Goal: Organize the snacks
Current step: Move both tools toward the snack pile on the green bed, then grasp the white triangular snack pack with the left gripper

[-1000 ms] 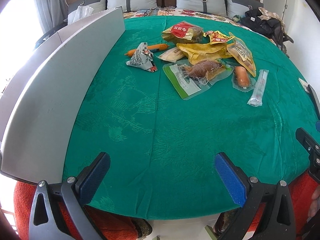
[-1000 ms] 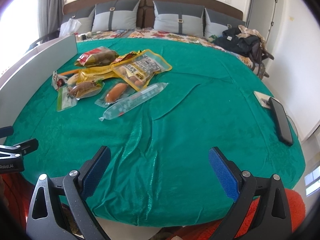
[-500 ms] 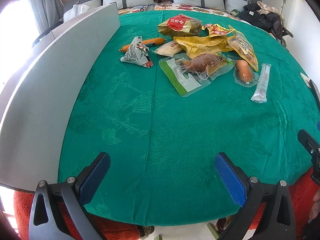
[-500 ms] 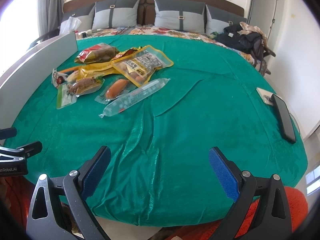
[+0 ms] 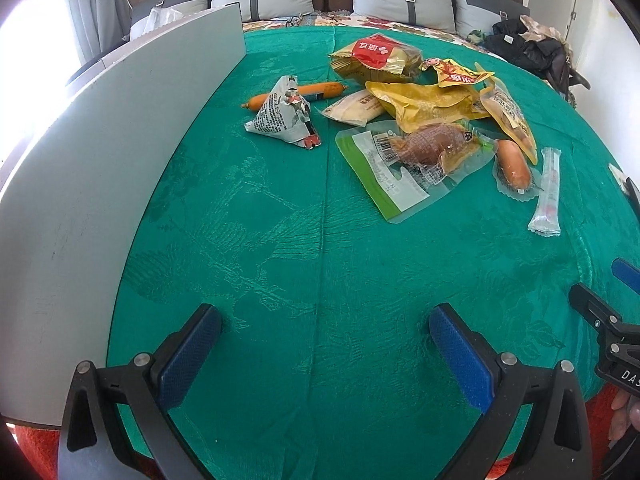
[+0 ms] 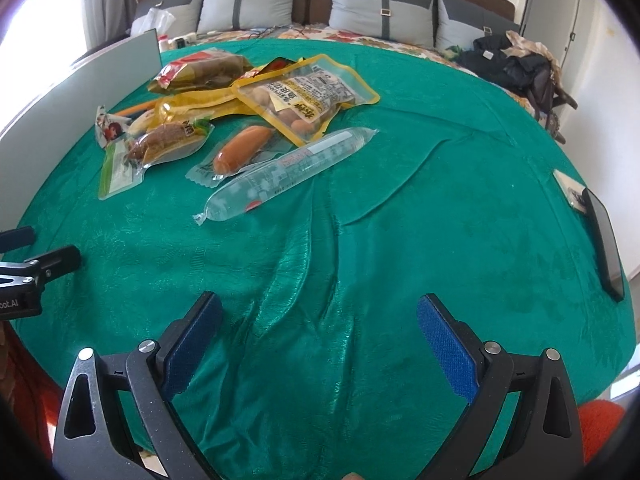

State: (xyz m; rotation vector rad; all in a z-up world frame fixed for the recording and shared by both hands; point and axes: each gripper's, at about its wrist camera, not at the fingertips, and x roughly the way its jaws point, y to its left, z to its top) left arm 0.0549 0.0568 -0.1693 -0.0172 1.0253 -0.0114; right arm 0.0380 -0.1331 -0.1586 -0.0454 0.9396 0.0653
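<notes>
A pile of snack packets lies on the green cloth [image 5: 320, 260] at the far side. It includes a silver triangular packet [image 5: 282, 114], an orange sausage stick [image 5: 304, 91], a red and yellow bag [image 5: 376, 58], a vacuum-packed brown snack [image 5: 424, 146], a sealed sausage [image 6: 240, 149] and a long clear tube packet [image 6: 288, 172]. My left gripper [image 5: 324, 336] is open and empty over the near cloth. My right gripper [image 6: 318, 328] is open and empty, well short of the tube packet.
A grey board [image 5: 100, 168] stands upright along the left edge of the cloth. A black phone [image 6: 604, 236] and a small card lie at the right edge. Pillows [image 6: 380, 12] and a dark bag [image 6: 516, 64] sit behind.
Both grippers have moved forward over the cloth toward the snack pile. Both stay open and empty.
</notes>
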